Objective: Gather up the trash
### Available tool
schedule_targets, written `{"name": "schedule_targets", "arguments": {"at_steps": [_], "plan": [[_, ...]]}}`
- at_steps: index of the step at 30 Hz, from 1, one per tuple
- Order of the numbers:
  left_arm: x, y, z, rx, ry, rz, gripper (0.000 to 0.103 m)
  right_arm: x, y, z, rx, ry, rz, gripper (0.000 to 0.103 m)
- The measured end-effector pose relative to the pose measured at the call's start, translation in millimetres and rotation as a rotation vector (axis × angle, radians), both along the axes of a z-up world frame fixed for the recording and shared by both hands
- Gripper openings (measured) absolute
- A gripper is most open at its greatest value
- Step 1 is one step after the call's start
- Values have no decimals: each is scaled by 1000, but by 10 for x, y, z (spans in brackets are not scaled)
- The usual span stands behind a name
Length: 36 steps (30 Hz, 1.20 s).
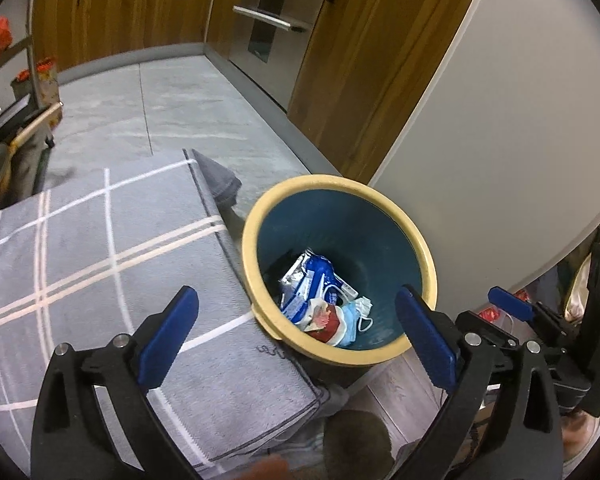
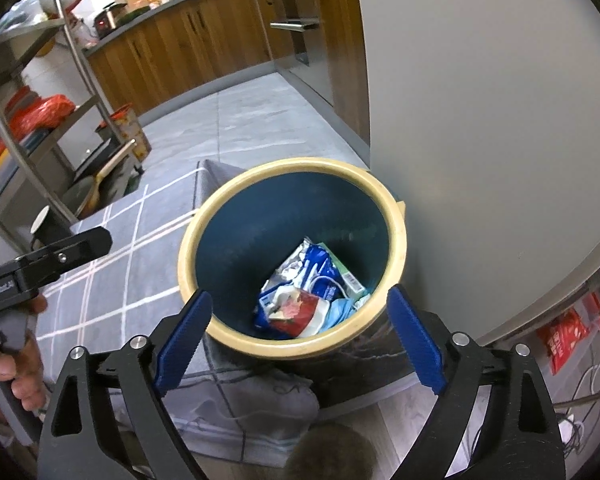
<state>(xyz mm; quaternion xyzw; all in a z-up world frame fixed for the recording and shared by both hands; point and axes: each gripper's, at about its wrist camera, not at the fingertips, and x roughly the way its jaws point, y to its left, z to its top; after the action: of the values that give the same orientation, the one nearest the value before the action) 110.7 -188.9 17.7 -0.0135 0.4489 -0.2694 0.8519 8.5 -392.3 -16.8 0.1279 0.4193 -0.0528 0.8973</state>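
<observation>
Both tools hang over the trash bin (image 2: 292, 256), a round bin with a cream rim and dark teal inside, looking steeply down into it. The right hand-held gripper (image 2: 300, 320) sits almost square over the mouth: its blue pads straddle the near rim, the jaws stand wide and nothing is between them. The left hand-held gripper (image 1: 296, 336) is also spread wide and empty, but it is offset. Its left pad hangs over the grey checked rug (image 1: 100, 264) and only its right pad reaches the bin's near edge, so the bin lies ahead and to the right of it. The right hand looks nearer to the opening.

The collected trash (image 2: 304, 300) lies at the bottom of the bin: a crumpled blue-and-white wrapper, a red-and-white packet and a pale blue face mask, heaped toward the near side. The heap's long axis runs roughly away from the cameras. With both jaws empty, the drop appears done, and I judge the next move to be a turn away to look for more litter.

The bin stands on the floor at the rug's edge, close against a large pale grey panel (image 2: 480, 120). Beyond it lie a grey tiled floor (image 1: 172, 104), wooden kitchen cabinets (image 1: 120, 4) and a steel shelving rack (image 2: 40, 92) with red bags.
</observation>
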Motion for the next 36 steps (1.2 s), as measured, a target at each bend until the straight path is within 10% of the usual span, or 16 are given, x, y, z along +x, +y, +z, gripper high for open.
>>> {"name": "schedule_targets", "arguments": {"at_steps": [36], "plan": [[-634,137,240,26,-144,20,97,-507,108,319,-100,-129,12,97]]}}
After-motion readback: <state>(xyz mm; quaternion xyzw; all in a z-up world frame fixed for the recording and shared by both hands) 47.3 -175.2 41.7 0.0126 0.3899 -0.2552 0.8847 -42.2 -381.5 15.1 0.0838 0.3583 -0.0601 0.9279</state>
